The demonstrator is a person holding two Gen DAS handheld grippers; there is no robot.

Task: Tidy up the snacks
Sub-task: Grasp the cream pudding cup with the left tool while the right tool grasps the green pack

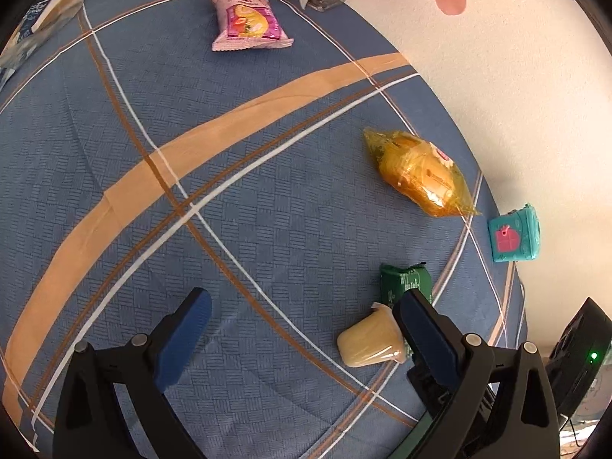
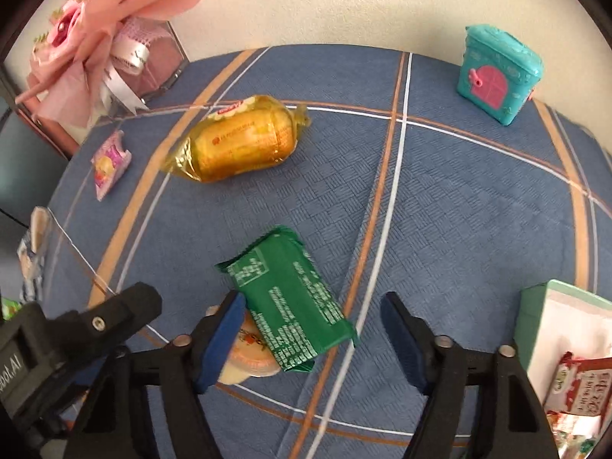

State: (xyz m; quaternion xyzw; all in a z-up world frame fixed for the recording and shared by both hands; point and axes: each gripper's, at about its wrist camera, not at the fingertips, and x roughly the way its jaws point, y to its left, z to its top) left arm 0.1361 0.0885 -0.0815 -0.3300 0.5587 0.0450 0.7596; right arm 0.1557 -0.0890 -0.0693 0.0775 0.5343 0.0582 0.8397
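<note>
A green snack packet [image 2: 290, 298] lies on the blue plaid tablecloth [image 2: 440, 210], partly over a pale jelly cup [image 2: 248, 359]. My right gripper [image 2: 311, 298] straddles the packet. Its left pad is at the packet's edge, its right pad stands clear, and the jaws are open. In the left wrist view, my left gripper [image 1: 306, 294] hangs open over bare cloth. The jelly cup [image 1: 369, 344] and the green packet [image 1: 405, 279] sit by its right finger. A yellow-wrapped cake [image 2: 244, 137] and a pink packet [image 2: 109, 162] lie farther back.
A teal toy box [image 2: 497, 72] stands at the far right edge by the wall. A pink bouquet in a clear box [image 2: 95, 49] stands at the back left. A green-and-white box [image 2: 535, 317] with snacks stands at the right. A blue-white packet [image 1: 46, 15] lies far left.
</note>
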